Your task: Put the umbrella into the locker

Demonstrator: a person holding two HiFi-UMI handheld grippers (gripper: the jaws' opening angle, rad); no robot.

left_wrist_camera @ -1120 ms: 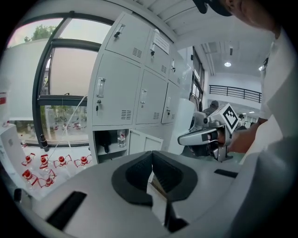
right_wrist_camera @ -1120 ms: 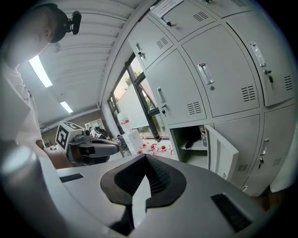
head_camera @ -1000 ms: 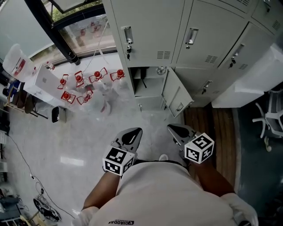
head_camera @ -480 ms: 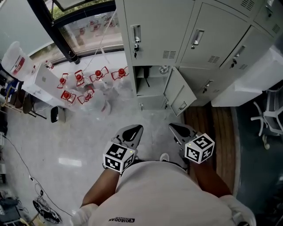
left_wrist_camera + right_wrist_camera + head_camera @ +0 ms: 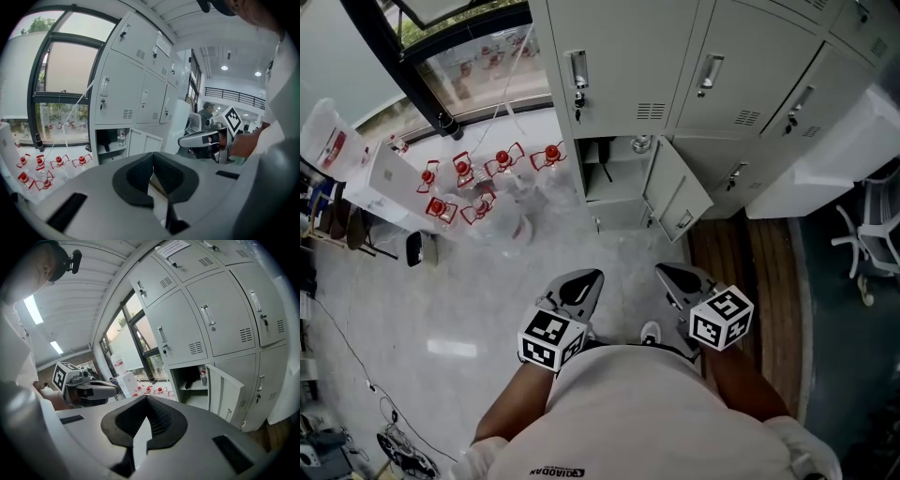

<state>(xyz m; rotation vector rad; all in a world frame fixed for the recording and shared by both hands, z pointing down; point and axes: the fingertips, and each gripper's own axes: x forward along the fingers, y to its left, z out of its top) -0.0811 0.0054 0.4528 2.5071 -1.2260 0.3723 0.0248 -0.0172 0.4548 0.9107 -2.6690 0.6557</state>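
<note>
The open locker (image 5: 614,183) stands low in the bank of grey lockers, its door (image 5: 677,195) swung out to the right. On its shelf a dark thing (image 5: 104,139) sits beside a clear bottle (image 5: 122,137); I cannot tell whether it is the umbrella. Both also show in the right gripper view, the dark thing (image 5: 190,383) left of the bottle (image 5: 202,376). My left gripper (image 5: 591,277) and right gripper (image 5: 664,272) hover side by side over the floor, well short of the locker. Both are shut with nothing between the jaws (image 5: 152,154) (image 5: 146,399).
Closed lockers (image 5: 623,66) fill the wall above and to the right. Red-capped water bottles (image 5: 478,178) stand on the pale floor at the left, by a white box (image 5: 389,173). A white chair (image 5: 872,244) and a wooden floor strip (image 5: 759,272) lie at the right. Cables (image 5: 403,450) trail at the bottom left.
The head camera has swayed a little. Both grippers keep their places in front of the person and stay shut.
</note>
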